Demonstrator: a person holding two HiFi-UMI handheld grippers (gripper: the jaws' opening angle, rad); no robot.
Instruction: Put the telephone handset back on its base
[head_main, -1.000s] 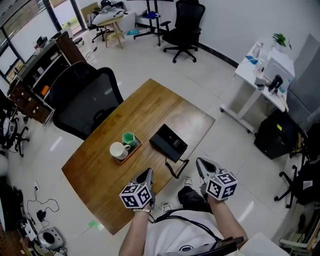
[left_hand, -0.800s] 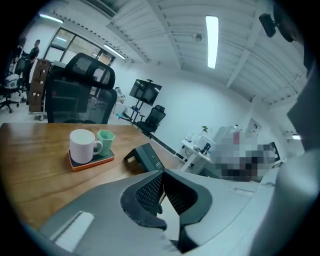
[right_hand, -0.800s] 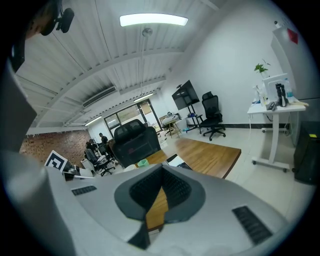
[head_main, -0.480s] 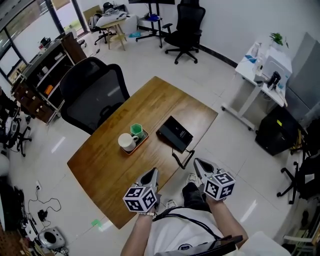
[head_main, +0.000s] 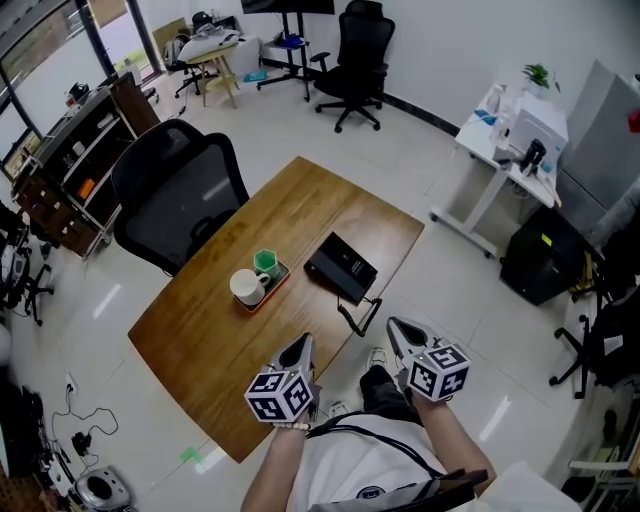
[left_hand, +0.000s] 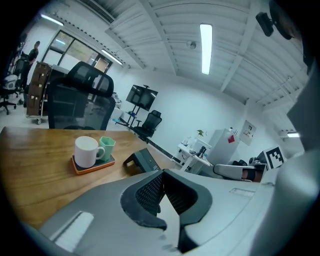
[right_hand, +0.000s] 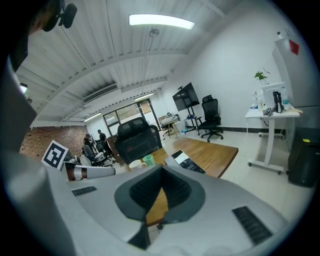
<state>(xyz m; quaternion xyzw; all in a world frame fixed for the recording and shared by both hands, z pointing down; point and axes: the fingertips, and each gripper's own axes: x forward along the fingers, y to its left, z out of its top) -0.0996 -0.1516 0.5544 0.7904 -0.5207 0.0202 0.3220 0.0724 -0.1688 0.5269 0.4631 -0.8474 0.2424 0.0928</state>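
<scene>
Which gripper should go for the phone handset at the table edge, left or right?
Right, probably. The handset lies at the near edge of the table, closer to the right gripper than to the left gripper. Both are shut and empty, so it must open first.

Left gripper (head_main: 299, 348), bottom centre of the head view: grey moulded shell, with a left marker cube (head_main: 277, 393) in black-and-white squares on its back. Right gripper (head_main: 398, 330) is the same build, with a right marker cube (head_main: 440, 370). In the gripper views both shells are smooth light grey, with black fine-ribbed pads (left_hand: 149, 192) in a dark grey surround. Right shell has a dark ribbed strip (right_hand: 252, 225) lower right, left shell a pale rectangular patch (left_hand: 72, 231) lower left. I'm wearing a white T-shirt (head_main: 345, 468), a thin dark strap (head_main: 372, 437) across it, dark trousers (head_main: 385, 392) and white shoes (head_main: 375, 360).
</scene>
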